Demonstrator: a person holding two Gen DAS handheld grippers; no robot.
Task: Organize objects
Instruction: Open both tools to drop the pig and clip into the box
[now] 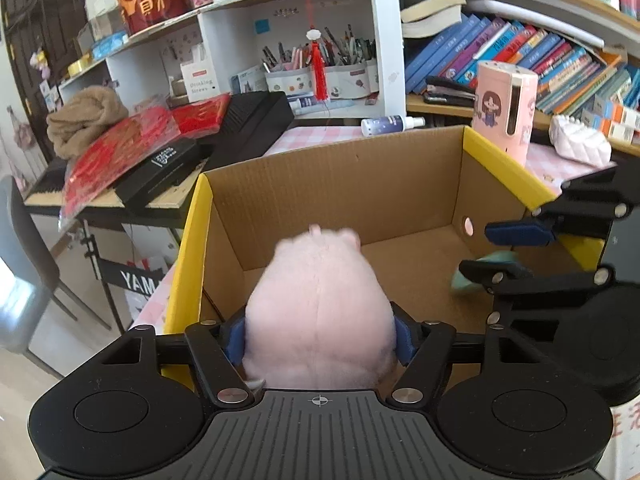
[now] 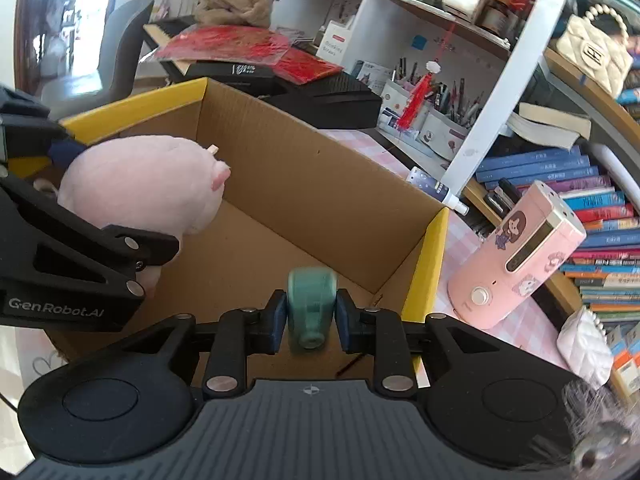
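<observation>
An open cardboard box (image 1: pixel 340 176) with yellow rims stands on the pink checked table; it also shows in the right wrist view (image 2: pixel 304 184). My left gripper (image 1: pixel 320 340) is shut on a pink plush pig (image 1: pixel 320 304) and holds it over the box's near left part; the pig also shows in the right wrist view (image 2: pixel 144 188). My right gripper (image 2: pixel 311 316) is shut on a small teal ceramic cup (image 2: pixel 310 304), held over the box's right side. In the left wrist view the right gripper (image 1: pixel 504 252) comes in from the right with the cup (image 1: pixel 480 268) partly hidden.
A pink cartoon-printed appliance (image 2: pixel 520 256) stands right of the box, beside a white quilted pouch (image 2: pixel 584 340). A spray bottle (image 1: pixel 392 124) lies behind the box. Black cases and red packets (image 1: pixel 160 140) sit on a keyboard at left. Shelves of books and pen holders stand behind.
</observation>
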